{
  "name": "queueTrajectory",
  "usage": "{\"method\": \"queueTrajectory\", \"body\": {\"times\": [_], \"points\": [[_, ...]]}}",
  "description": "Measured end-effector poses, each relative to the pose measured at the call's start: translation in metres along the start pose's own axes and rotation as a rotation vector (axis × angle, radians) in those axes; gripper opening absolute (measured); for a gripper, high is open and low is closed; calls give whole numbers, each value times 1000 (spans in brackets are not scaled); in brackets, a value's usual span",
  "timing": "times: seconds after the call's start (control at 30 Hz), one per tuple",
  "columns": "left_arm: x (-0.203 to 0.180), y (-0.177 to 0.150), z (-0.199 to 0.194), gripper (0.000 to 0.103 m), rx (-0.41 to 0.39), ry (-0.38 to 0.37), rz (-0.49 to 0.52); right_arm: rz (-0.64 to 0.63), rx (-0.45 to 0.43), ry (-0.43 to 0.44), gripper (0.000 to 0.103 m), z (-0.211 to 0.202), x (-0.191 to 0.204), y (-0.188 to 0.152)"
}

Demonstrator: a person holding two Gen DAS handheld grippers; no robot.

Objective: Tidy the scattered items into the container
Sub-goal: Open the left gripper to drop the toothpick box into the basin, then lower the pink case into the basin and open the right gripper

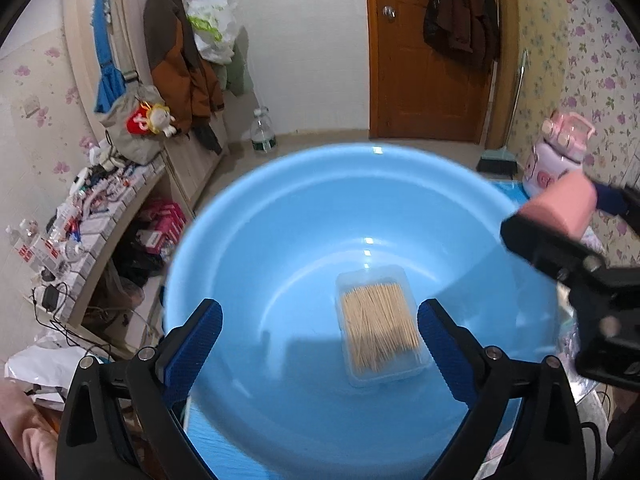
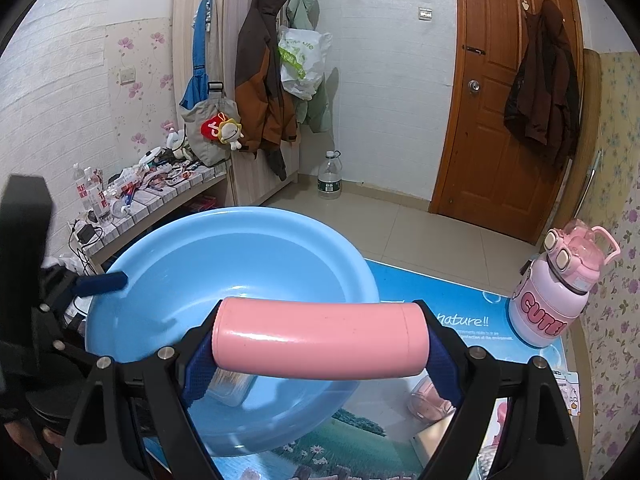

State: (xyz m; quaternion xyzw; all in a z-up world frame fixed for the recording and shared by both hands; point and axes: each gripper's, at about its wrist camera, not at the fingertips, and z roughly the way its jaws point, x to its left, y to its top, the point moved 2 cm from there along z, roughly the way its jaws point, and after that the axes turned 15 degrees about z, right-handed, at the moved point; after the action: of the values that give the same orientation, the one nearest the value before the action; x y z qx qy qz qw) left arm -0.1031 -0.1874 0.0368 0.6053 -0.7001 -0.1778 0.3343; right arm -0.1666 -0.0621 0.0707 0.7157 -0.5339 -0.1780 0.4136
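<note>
A big blue basin (image 1: 280, 216) fills the left wrist view and holds a clear box of toothpicks (image 1: 378, 324) on its floor. My left gripper (image 1: 320, 340) is open and empty above the basin's near side. My right gripper (image 2: 320, 354) is shut on a pink cylinder (image 2: 320, 338), held sideways over the near rim of the basin (image 2: 224, 248). The cylinder (image 1: 560, 204) and right gripper also show at the right edge of the left wrist view. The toothpick box (image 2: 232, 386) shows partly behind the cylinder.
A pink and white "CUTE" bottle (image 2: 556, 300) stands at the table's far right. A small clear pink cup (image 2: 430, 402) lies on the printed table mat (image 2: 420, 296). A cluttered low shelf (image 2: 160, 188) stands at the left; a wooden door (image 2: 508, 112) is at the back.
</note>
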Motion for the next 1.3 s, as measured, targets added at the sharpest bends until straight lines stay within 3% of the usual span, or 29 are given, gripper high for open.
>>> {"method": "queueTrajectory", "body": {"times": [0.2, 0.53, 0.93, 1.3], "points": [[18, 4, -18, 100, -40, 79, -13, 7, 0, 5, 88, -2, -2, -4], [58, -26, -22, 101, 4, 146, -119, -8, 13, 4, 88, -5, -2, -8], [68, -34, -22, 101, -23, 116, -137, -86, 101, 1, 88, 18, 21, -25], [71, -35, -17, 101, -23, 94, -155, -154, 241, -21, 88, 51, 37, -37]]}}
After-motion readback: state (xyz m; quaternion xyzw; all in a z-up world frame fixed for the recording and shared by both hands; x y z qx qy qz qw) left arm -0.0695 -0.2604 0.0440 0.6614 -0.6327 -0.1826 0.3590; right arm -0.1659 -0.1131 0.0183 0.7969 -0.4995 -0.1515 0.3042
